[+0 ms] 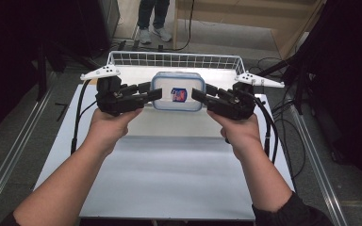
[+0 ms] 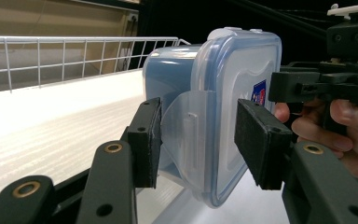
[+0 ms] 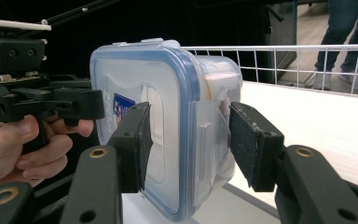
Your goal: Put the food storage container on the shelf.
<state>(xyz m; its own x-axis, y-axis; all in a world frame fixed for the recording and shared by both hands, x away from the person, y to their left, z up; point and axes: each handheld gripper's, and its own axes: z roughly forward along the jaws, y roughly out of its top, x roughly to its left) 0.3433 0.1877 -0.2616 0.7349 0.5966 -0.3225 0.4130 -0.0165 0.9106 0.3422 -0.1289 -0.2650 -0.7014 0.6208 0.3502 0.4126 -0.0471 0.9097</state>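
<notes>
At the bottom of the high view the person's forearms are reaching forward over the white bench (image 1: 169,179), each hand working a pair of tongs. The left tongs (image 1: 154,93) and the right tongs (image 1: 198,95) are meeting the clear plastic box (image 1: 178,90) from either side at the centre of the frame, just in front of the wire basket (image 1: 174,59) at the far edge.

In the left gripper view the jaws are standing partly open around the box's side latch (image 2: 193,133), one pad touching or nearly touching the flap, the other with a gap showing. In the right gripper view the jaws are likewise bracketing the opposite latch (image 3: 209,135) without clamping it.

The step appears to be working the two latches or lifting the box. Doing it well calls for squeezing both sides evenly, keeping the pads square on the flaps so the smooth plastic is not slipping or tilting.
</notes>
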